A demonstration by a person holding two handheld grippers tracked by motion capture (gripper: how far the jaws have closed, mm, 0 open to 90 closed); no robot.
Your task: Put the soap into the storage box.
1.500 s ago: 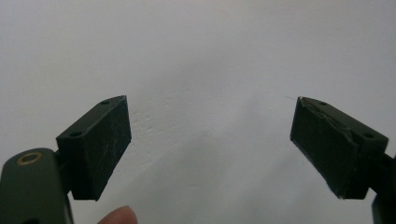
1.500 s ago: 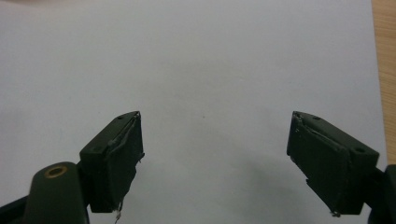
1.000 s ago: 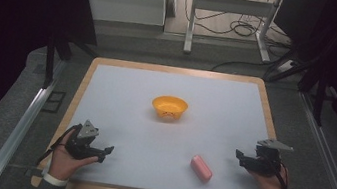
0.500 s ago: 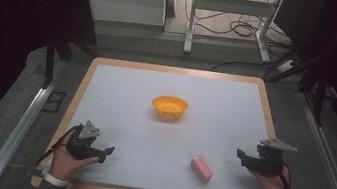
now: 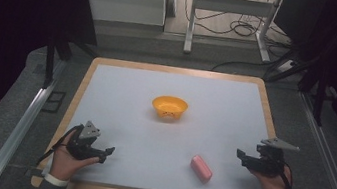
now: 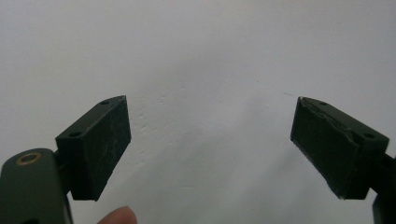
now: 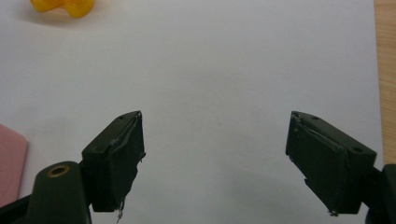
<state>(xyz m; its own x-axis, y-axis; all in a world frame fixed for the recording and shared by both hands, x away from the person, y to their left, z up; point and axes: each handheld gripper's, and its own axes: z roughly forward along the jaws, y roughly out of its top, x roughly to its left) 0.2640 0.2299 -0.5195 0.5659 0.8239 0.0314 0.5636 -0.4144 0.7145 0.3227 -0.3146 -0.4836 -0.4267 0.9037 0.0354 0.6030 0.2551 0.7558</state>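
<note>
High view: both grippers are held low over the white table, nothing gripped.

The left gripper point(image 5: 106, 152) is kept near the front left corner with jaws spread wide over bare table point(image 5: 125, 98). The right gripper point(image 5: 241, 156) is also spread wide, and the pink block point(image 5: 201, 167) is seen lying flat near it, not touching. An orange bowl point(image 5: 169, 107) is set farther back, well apart from both.

On the table point(image 5: 106, 90) the bowl point(image 5: 169, 108) sits near centre; the block point(image 5: 201, 168) lies at its 5 o'clock — well apart, toward the near edge.
</note>
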